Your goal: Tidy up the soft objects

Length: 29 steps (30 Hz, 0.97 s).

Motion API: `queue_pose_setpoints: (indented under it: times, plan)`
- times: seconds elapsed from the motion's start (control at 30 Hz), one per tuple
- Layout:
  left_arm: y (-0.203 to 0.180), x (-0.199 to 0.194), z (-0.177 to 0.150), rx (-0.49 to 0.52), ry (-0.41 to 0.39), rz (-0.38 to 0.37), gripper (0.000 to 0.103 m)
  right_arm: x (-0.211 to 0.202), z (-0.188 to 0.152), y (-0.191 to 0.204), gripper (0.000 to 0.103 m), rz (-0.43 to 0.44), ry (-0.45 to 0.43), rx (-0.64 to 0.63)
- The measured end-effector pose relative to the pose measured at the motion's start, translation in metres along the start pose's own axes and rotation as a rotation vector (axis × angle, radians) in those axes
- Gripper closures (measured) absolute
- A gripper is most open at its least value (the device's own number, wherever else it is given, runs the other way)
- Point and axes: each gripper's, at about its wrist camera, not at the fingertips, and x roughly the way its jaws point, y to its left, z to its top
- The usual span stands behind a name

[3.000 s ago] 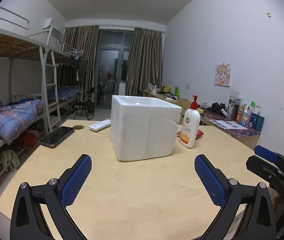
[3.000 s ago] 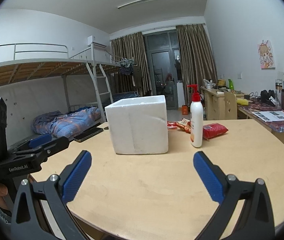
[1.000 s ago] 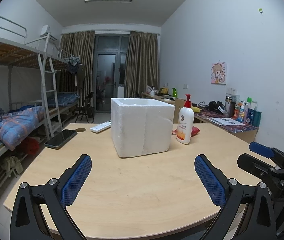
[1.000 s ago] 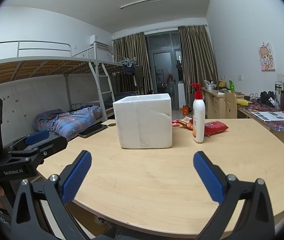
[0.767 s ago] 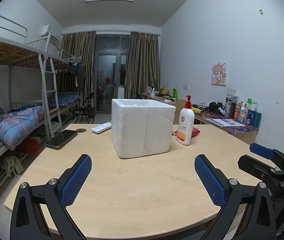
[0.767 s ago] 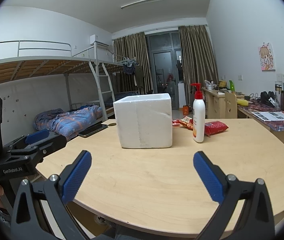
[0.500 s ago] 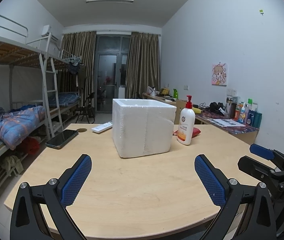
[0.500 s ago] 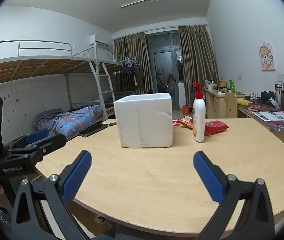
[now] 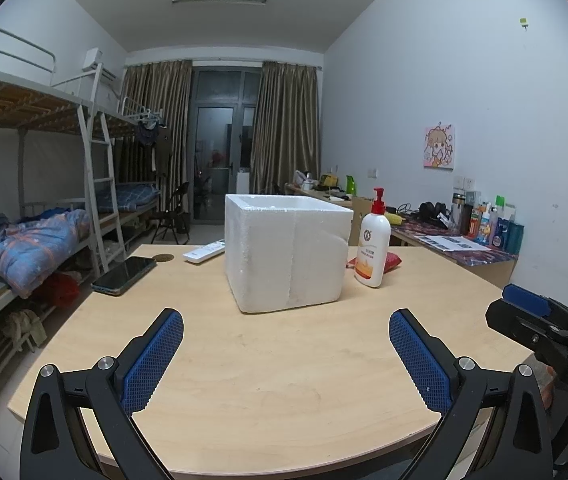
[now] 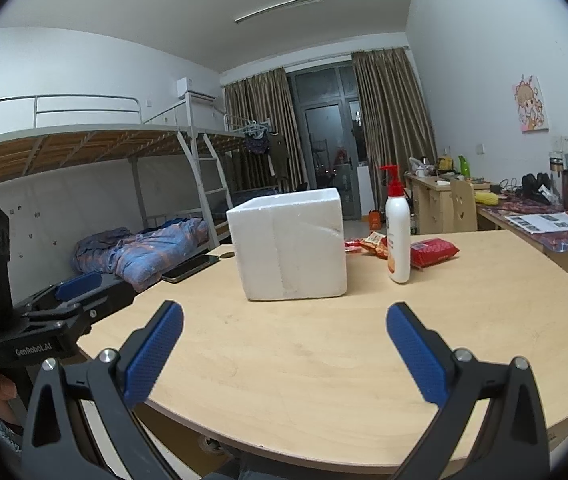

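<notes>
Left wrist view shows the left gripper (image 9: 286, 334) released, its blue cross-hatched rubber pads (image 9: 151, 360) spread wide on black arms and holding nothing. Straight ahead of it, well apart, stands the white rectangular foam box (image 9: 288, 252) on the pale round wooden table (image 9: 284, 380). The box has thick walls, a grainy pebbled surface, a faint vertical seam down its near face and an open top; its inside cannot be seen from this height. Just beyond the box on the gripper's right stands a white plastic pump bottle with a red pump head and an orange label (image 9: 372, 248), upright. Behind the bottle lies a soft red plastic packet (image 9: 392, 260), flat on the wood. Ahead to the left lie a dark glossy phone (image 9: 124, 275) and a white remote control (image 9: 203, 251).

From the right wrist view, the right gripper (image 10: 284, 338) is likewise released, blue pads wide and empty, over the near table edge. The foam box (image 10: 290, 250) sits ahead and slightly left of its centre line; the pump bottle (image 10: 398, 234) is ahead to the right, and the red packet (image 10: 434, 251) lies past it, beside crinkled red and yellow snack wrappers (image 10: 372, 242). The left gripper (image 10: 63, 300) shows at the far left edge, off the table.
</notes>
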Motion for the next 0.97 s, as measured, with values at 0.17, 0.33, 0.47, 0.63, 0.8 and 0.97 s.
queue_pose_setpoints:
  times: [0.17,0.33,0.47,0.63,0.8,0.97]
  plan:
    - [-0.0001,-0.0007,-0.0002,0.001,0.000,-0.001,0.000,0.0015,-0.0020,0.0038,0.000,0.002,0.013,-0.014]
    - [-0.0002,-0.0008,-0.0001,0.001,0.001,-0.002,0.000,0.0028,-0.0030,0.0060,0.000,0.003,0.021,-0.028]
    - [-0.0005,-0.0009,-0.0005,0.003,0.001,-0.001,0.000,0.0036,-0.0027,0.0059,0.000,0.003,0.026,-0.031]
    - [-0.0005,-0.0011,-0.0004,0.002,-0.001,-0.001,0.000,0.0047,-0.0038,0.0059,0.000,0.004,0.032,-0.034]
    - [-0.0001,-0.0014,0.0006,0.002,0.000,-0.001,0.000,0.0059,-0.0040,0.0070,0.000,0.003,0.038,-0.038]
    - [0.0000,-0.0018,0.0018,0.003,-0.008,0.005,0.000,0.0054,-0.0041,0.0069,0.000,0.003,0.037,-0.035]
